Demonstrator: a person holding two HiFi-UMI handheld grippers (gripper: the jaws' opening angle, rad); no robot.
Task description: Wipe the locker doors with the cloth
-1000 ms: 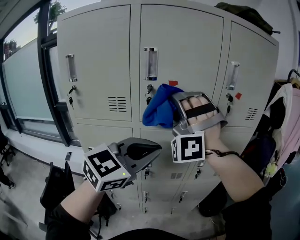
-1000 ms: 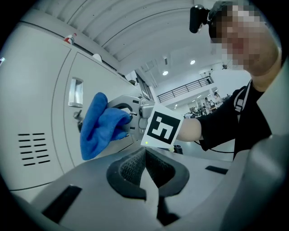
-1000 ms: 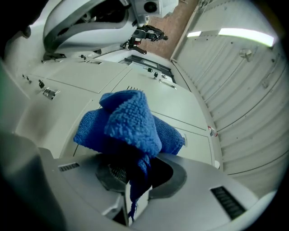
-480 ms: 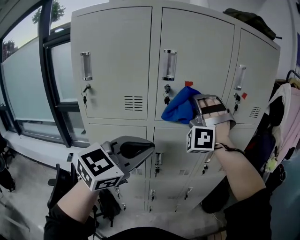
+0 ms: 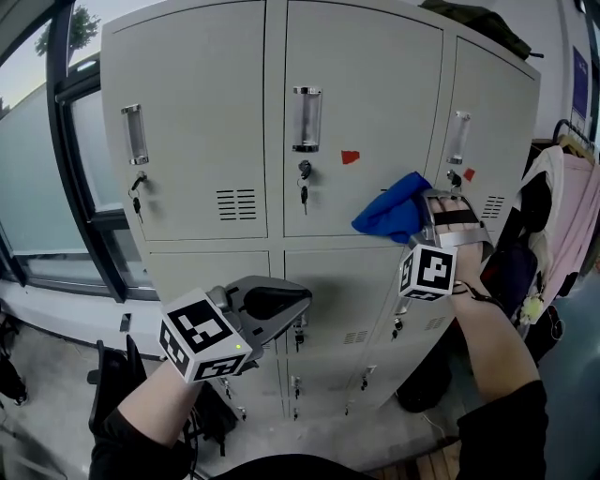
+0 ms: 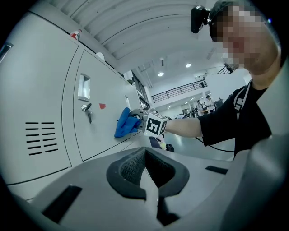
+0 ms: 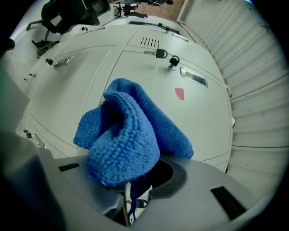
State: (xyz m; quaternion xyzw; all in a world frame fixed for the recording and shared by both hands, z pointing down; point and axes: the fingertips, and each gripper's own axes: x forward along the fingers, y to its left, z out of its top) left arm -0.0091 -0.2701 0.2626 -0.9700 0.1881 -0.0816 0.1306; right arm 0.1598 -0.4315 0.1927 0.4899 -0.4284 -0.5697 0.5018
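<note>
A bank of grey lockers (image 5: pixel 366 103) fills the head view. My right gripper (image 5: pixel 424 214) is shut on a blue cloth (image 5: pixel 394 210) and holds it against the lower right part of the middle upper locker door. In the right gripper view the cloth (image 7: pixel 126 135) bulges out of the jaws over that door (image 7: pixel 149 76), near a red sticker (image 7: pixel 179 93). My left gripper (image 5: pixel 291 305) is shut and holds nothing, low in front of the lower lockers. The left gripper view shows the cloth (image 6: pixel 123 122) from the side.
Each upper door has a handle (image 5: pixel 306 119), a key in its lock (image 5: pixel 304 174) and a vent (image 5: pixel 235 203). Clothes hang at the right (image 5: pixel 572 216). A window (image 5: pixel 37 178) stands to the left. A dark bag (image 5: pixel 469 23) lies on top of the lockers.
My right gripper has moved the cloth rightward across the middle door, past the red sticker toward the door's right edge. The left gripper has stayed about where it was.
</note>
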